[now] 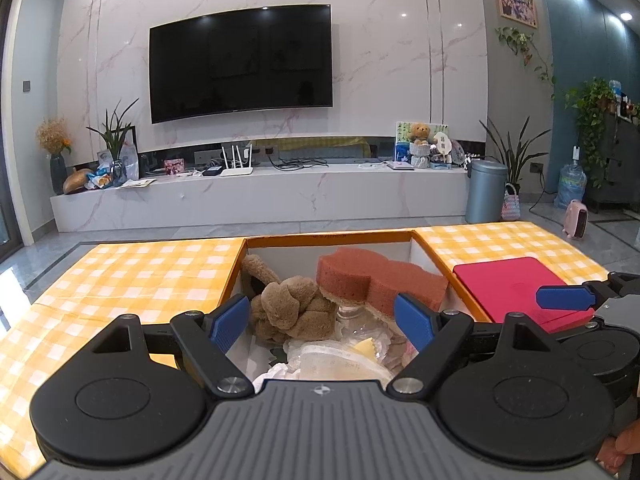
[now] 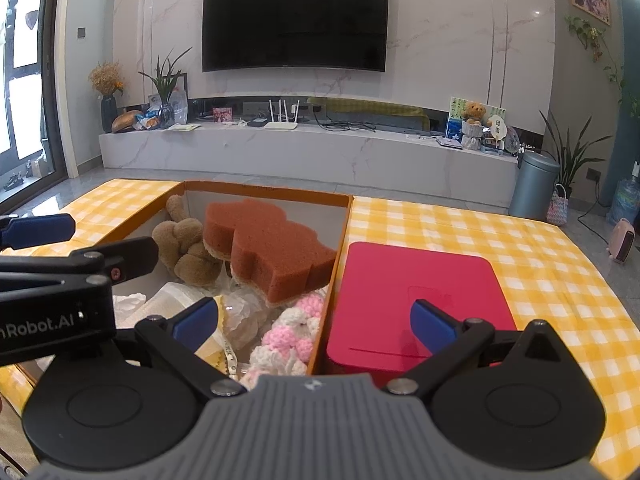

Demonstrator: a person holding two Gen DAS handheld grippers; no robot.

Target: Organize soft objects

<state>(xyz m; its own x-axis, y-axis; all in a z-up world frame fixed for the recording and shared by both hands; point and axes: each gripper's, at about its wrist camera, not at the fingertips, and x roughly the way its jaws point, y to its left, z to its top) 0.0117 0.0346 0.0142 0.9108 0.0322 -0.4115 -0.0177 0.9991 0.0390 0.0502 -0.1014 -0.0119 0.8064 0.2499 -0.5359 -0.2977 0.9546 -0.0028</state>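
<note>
Soft toys and sponge sit piled in the orange-rimmed box on the bench; both your left hand-held gripper and right hand-held gripper are spread and empty, so lift the red lid by its edge.

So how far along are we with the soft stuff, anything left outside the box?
Mostly done, it looks. The brown plush toy, orange sponge and pink-and-white crochet piece lie inside the open box. Nothing is in hand: the left gripper and right gripper are both open and empty. Outside on the checked cloth I see only the red lid, perhaps still to go on.
</note>
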